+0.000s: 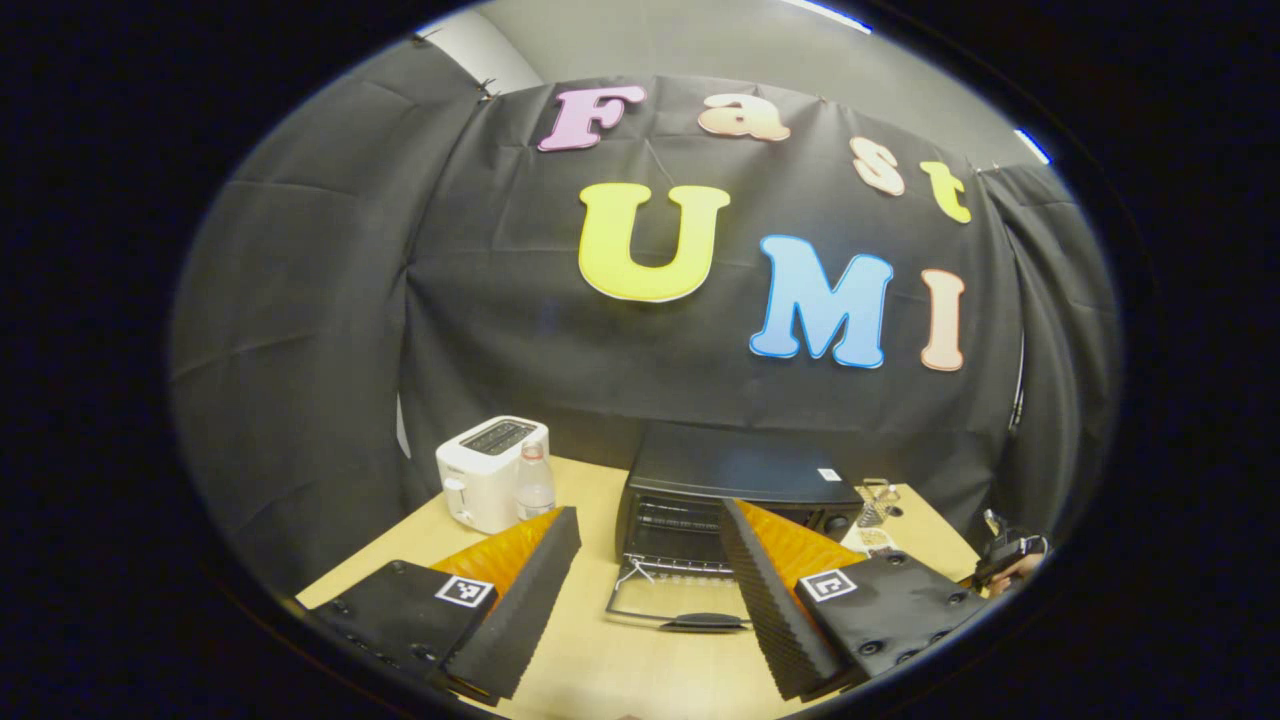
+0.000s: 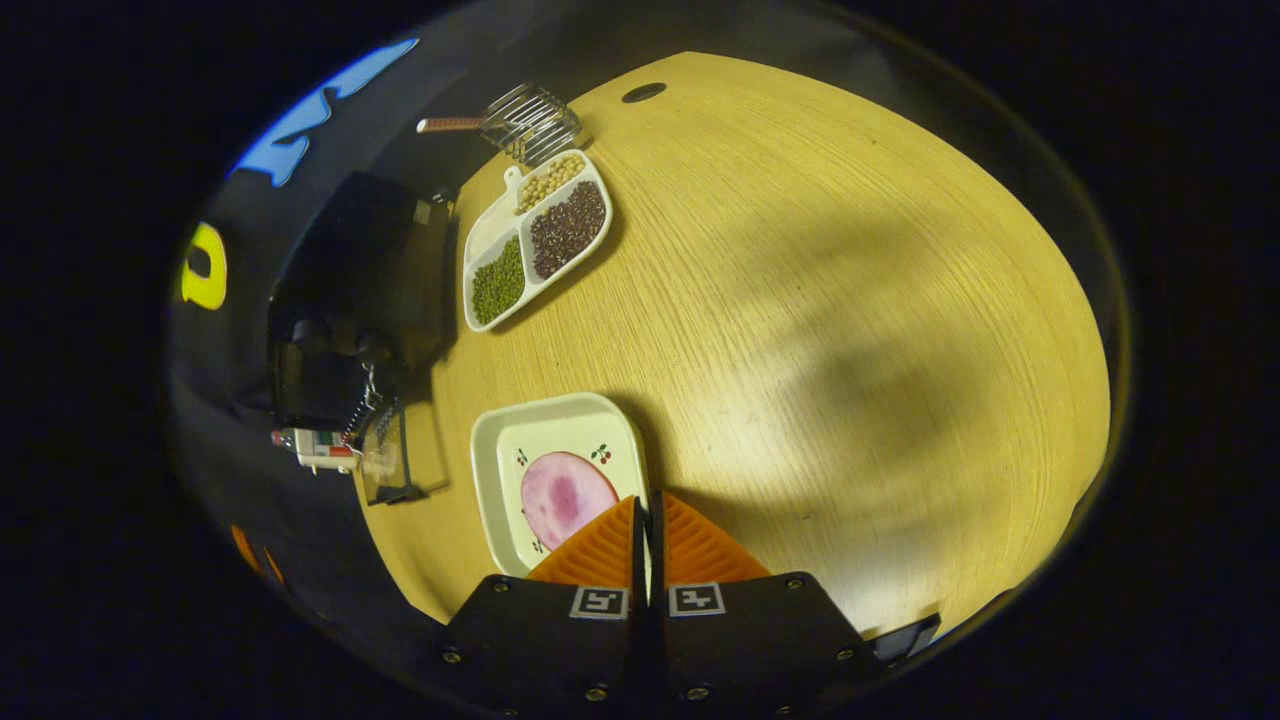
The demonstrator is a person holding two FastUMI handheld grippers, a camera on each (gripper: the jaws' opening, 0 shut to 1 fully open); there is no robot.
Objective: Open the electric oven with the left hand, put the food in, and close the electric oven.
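Note:
The black electric oven (image 1: 735, 478) stands on the table with its glass door (image 1: 672, 600) folded down flat. My left gripper (image 1: 650, 512) hangs open in front of it, fingers spread wide on either side of the door, holding nothing. In the right gripper view the oven (image 2: 345, 270) is at the left, its door (image 2: 392, 455) down. A white square plate (image 2: 505, 450) carries a round pink slice of food (image 2: 565, 497). My right gripper (image 2: 643, 505) is shut on the plate's right rim. I cannot tell whether the plate is off the table.
A white toaster (image 1: 490, 470) and a small bottle (image 1: 535, 483) stand left of the oven. A divided dish of beans (image 2: 535, 240) and a wire rack (image 2: 530, 120) lie beyond the plate. The wooden table (image 2: 820, 300) stretches wide to the right. The other gripper (image 1: 1010, 560) shows far right.

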